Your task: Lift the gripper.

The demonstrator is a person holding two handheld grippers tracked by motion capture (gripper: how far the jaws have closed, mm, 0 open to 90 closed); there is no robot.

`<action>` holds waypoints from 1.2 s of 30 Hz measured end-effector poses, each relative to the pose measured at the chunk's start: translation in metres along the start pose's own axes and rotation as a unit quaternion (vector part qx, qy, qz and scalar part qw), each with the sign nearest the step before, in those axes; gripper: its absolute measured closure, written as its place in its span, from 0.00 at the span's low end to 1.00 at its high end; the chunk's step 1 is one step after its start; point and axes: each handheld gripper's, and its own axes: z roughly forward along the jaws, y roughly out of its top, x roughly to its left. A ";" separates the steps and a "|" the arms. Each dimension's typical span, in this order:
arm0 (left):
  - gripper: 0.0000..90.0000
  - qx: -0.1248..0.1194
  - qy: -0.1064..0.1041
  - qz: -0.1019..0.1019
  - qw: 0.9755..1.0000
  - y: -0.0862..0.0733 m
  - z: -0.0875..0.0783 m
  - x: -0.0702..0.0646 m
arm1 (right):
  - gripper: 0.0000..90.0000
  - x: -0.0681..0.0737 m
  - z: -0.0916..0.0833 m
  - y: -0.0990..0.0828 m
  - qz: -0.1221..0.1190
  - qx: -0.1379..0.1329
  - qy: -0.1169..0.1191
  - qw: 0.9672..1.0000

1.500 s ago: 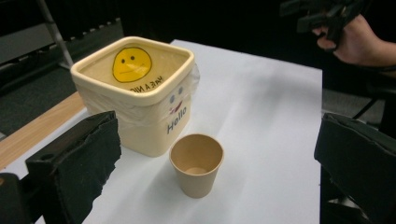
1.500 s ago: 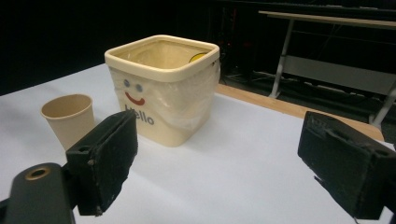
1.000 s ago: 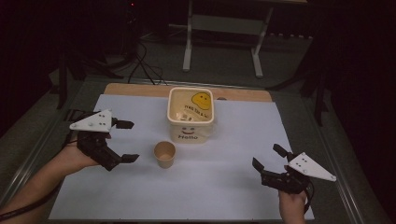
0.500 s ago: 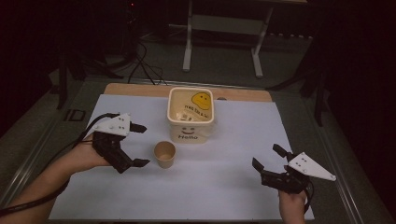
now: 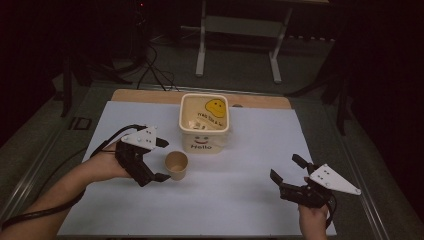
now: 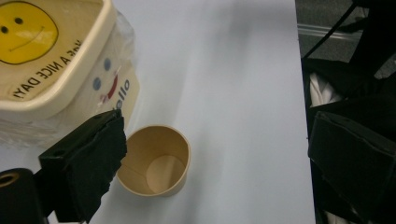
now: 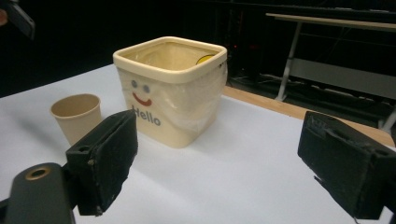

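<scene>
The paper cup (image 5: 176, 165) stands upright and empty on the white sheet (image 5: 240, 200) that covers the worktop, left of the middle and just in front of the cream tub (image 5: 204, 124), near it but not touching. The left gripper (image 5: 161, 160) is at the cup's left side with its fingers spread wide; the near finger (image 5: 161, 176) is right at the cup's base, and whether it touches cannot be told, while the far finger (image 5: 161, 143) stands behind and to the left of the rim. In the left gripper view the cup (image 6: 156, 161) lies between the two black fingers, closer to the left one (image 6: 86, 163). The tub carries a smiley face and the word "Hello" and sits toward the worktop's far edge. The right gripper (image 5: 289, 169) rests near the front right corner, well apart from the cup, fingers wide and holding nothing.
</scene>
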 end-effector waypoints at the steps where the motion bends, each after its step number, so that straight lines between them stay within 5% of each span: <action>1: 0.07 0.002 -0.002 0.000 1.000 -0.001 0.003 0.001 | 0.13 0.000 0.000 0.000 -0.001 0.001 0.002 1.000; 9: 0.21 0.033 -0.004 0.009 0.999 -0.005 0.024 0.003 | 0.13 0.002 0.001 0.000 -0.008 -0.001 0.005 1.000; 17: 0.46 0.068 0.002 0.021 0.997 -0.012 0.044 0.007 | 0.13 0.002 0.002 -0.001 -0.009 0.001 0.010 1.000; 21: 0.57 0.086 -0.016 0.017 0.996 -0.016 0.055 0.011 | 0.13 0.002 0.002 -0.001 -0.008 0.005 0.013 1.000; 36: 0.77 0.125 -0.021 0.014 0.992 -0.031 0.078 0.026 | 0.14 0.002 0.004 -0.002 -0.011 0.007 0.017 1.000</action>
